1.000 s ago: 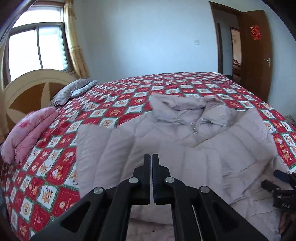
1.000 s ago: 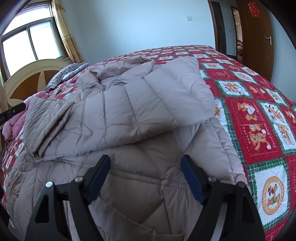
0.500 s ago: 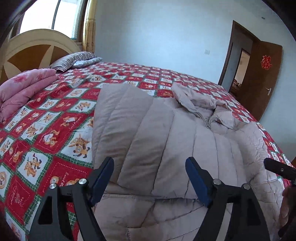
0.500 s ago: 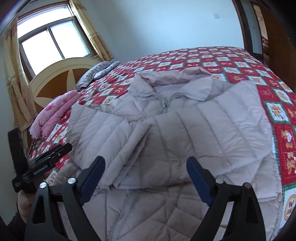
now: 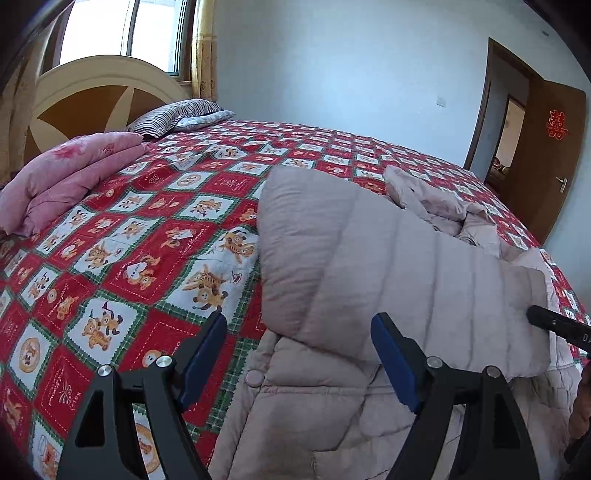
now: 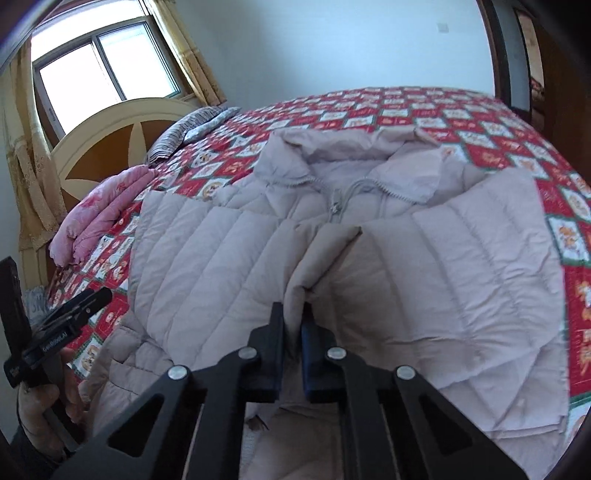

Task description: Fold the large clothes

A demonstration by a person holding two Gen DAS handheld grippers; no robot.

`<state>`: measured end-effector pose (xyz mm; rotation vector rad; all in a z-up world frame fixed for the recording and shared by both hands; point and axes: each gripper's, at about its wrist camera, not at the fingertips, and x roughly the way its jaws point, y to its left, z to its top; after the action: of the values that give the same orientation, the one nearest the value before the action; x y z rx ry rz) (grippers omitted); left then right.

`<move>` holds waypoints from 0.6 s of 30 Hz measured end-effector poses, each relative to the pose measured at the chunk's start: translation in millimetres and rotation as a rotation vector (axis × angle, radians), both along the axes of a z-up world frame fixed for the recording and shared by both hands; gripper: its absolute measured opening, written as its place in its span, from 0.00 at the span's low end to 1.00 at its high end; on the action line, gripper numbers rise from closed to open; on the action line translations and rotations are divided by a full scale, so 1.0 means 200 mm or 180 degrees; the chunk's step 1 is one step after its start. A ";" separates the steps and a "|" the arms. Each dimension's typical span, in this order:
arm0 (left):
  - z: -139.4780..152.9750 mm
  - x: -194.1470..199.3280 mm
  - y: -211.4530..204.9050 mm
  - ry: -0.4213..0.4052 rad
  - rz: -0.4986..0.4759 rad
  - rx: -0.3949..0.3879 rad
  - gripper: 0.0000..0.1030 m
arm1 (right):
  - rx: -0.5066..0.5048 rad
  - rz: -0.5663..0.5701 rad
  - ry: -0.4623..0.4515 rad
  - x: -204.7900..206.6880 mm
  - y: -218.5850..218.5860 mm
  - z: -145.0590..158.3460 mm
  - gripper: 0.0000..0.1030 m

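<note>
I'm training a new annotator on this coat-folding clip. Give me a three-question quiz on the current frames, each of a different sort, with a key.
1. True or false: the left gripper is clamped on the puffer coat.
2. Multiple choice: the right gripper is pinching A) the pink quilt, B) a fold of coat fabric, C) the striped pillow.
3. Fill in: the coat's zipper is closed up to the ____.

Key: 1 false, its jaws are wide apart above the coat's edge; 2 B; 3 collar.

Sunlit window [image 5: 122, 33], pale wall [image 5: 351, 62], brown door [image 5: 550, 158].
</note>
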<state>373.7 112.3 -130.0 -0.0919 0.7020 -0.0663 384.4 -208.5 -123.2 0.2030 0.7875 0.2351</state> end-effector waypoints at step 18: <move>0.09 0.39 -0.25 0.0188 -0.0142 0.0238 0.78 | -0.0079 0.0134 0.0513 -0.18 -0.22 -0.19 0.10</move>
<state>451.0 62.5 -112.2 -0.0064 0.7647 -0.0803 347.6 -252.6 -161.3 0.1838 0.9548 0.2507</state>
